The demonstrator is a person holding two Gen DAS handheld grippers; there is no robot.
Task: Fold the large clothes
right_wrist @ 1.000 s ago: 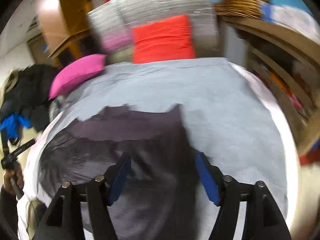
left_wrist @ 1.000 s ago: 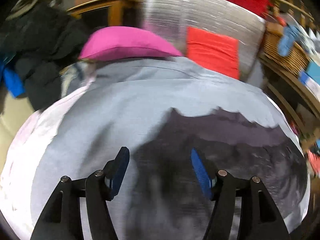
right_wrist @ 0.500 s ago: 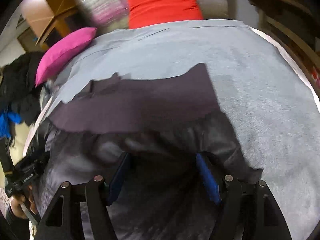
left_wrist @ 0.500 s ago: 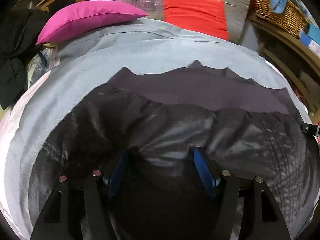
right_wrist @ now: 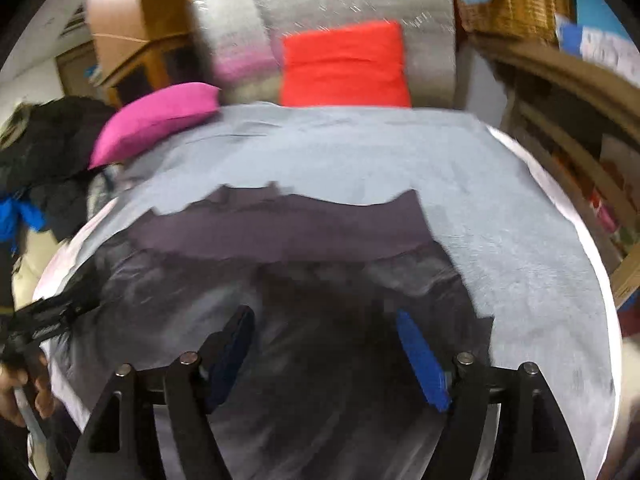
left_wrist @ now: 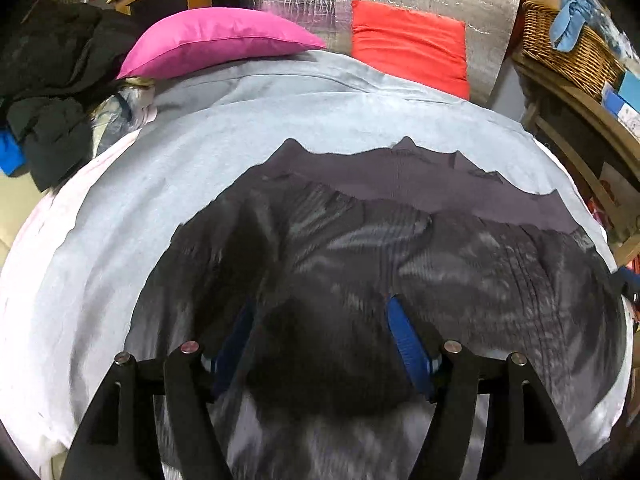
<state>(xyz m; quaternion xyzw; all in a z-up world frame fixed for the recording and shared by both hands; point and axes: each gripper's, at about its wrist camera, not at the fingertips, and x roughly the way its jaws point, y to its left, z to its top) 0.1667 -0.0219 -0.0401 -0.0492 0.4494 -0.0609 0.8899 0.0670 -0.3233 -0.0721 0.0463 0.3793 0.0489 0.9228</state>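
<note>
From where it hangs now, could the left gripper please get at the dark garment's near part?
Probably yes: the left gripper hangs over the dark garment with open fingers, nothing lying between.

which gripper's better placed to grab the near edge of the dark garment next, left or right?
Marginally left. The left gripper sits open over the dark garment, with cloth bunched between its pads. The right gripper is also over it, but its jaws are opening and its view is blurred. Probably both grab together.

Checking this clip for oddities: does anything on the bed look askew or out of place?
The dark garment lies bunched and rippled on the grey sheet, its far edge jagged rather than flat. Nothing looks spilled or damaged.
</note>
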